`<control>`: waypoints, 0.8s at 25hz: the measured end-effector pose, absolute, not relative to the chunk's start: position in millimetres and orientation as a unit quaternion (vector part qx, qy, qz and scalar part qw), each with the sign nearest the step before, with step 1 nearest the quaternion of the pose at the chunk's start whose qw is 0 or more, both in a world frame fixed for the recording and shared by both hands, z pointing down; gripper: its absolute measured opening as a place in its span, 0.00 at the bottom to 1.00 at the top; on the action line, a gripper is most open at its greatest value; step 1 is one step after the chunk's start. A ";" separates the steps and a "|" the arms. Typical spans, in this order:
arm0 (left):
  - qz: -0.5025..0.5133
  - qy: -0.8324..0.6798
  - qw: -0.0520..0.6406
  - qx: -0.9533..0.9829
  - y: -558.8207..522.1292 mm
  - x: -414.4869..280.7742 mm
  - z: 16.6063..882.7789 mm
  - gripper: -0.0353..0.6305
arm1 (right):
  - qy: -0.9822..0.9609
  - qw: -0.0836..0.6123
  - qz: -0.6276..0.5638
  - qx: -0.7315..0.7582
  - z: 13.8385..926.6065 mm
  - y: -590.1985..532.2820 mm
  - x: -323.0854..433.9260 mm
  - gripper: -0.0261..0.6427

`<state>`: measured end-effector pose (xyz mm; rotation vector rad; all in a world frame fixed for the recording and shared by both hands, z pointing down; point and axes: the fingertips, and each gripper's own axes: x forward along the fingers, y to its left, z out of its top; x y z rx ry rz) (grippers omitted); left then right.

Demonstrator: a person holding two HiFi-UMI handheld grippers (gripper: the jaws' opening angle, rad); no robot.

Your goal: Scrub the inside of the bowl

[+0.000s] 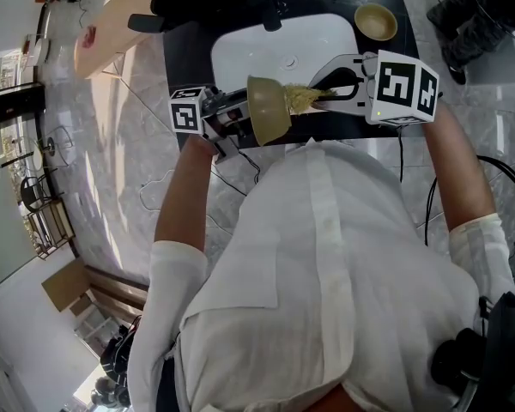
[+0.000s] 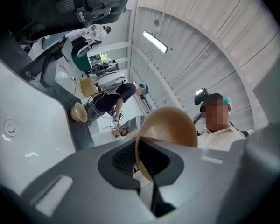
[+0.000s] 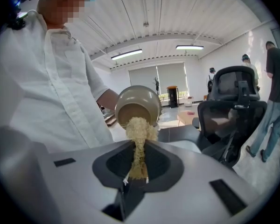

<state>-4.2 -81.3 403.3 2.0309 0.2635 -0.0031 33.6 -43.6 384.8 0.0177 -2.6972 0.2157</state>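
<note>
Now | left gripper point(image 1: 243, 117) clamps tan bowl point(image 1: 269, 110) by rim | right gripper point(image 1: 324, 97) pinches fibrous scrubber point(image 1: 302, 99) at its mouth | scrubbing seemingly underway, unfinished

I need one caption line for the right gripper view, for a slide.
Right gripper shut on a fibrous scrubber whose tip enters the tilted bowl.

Head view overhead, gripper views close, facing shared bowl point(image 1: 268, 110)

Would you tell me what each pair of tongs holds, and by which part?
The left tongs grip the bowl by its rim; the right tongs pinch the scrubber by its near end, its far end inside the bowl.
</note>
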 end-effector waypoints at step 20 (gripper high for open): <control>-0.032 0.099 0.523 0.846 -85.6 1.4 397.1 0.07 | -0.976 0.205 0.058 -0.036 370.9 -17.5 31.2 0.11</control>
